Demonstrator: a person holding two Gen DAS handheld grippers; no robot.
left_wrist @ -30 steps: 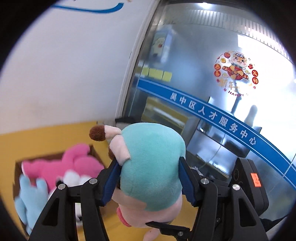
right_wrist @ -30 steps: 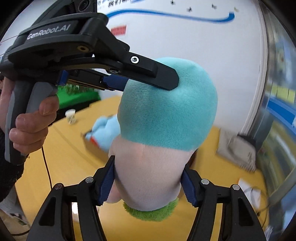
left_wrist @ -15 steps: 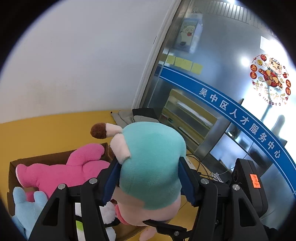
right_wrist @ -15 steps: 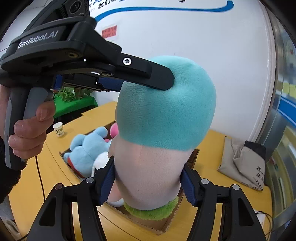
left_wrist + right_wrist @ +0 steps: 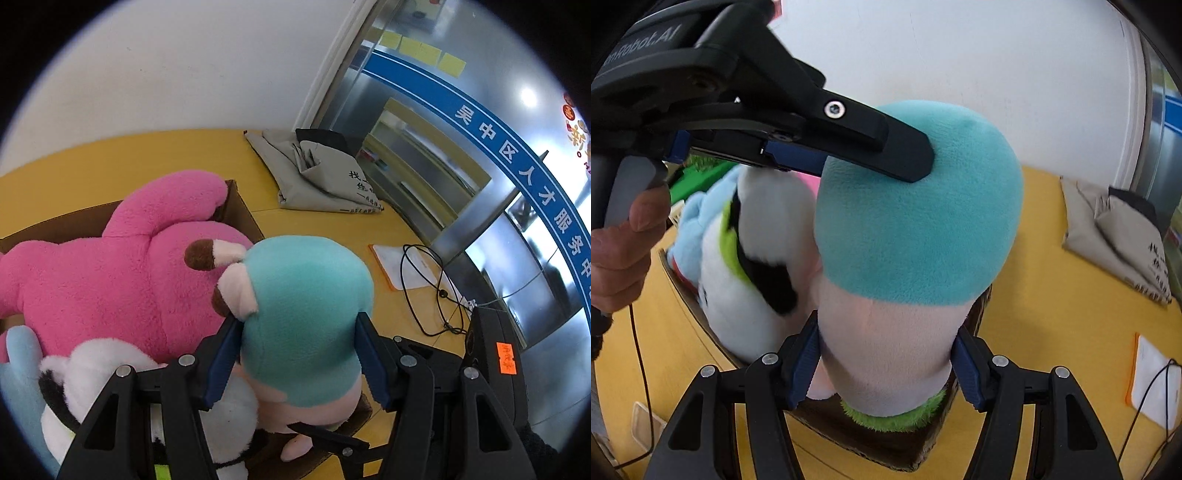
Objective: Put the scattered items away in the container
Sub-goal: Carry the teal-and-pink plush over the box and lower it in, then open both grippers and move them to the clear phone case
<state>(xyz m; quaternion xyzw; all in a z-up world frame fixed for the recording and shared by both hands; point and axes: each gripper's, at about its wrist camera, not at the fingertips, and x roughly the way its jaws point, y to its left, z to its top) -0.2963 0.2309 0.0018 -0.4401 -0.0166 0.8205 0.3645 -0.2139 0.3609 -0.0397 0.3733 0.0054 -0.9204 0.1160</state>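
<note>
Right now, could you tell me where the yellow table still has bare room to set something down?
Bare yellow tabletop lies between the brown cardboard box and the folded grey cloth bag, and behind the box toward the white wall. The box is crowded: big pink plush, black-and-white plush and the teal-capped plush held by both grippers. The orange-edged paper and black cable clutter the right.

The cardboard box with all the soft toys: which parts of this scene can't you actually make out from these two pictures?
- Cardboard box floor: hidden in both views by the toys.
- Teal plush face: not seen in either view; the right gripper and left gripper cover its sides.
- Blue plush: mostly behind the panda plush; cut off by the left wrist view's edge.
- Pink plush face: not shown.
- Grey bag print: too small to read.
</note>
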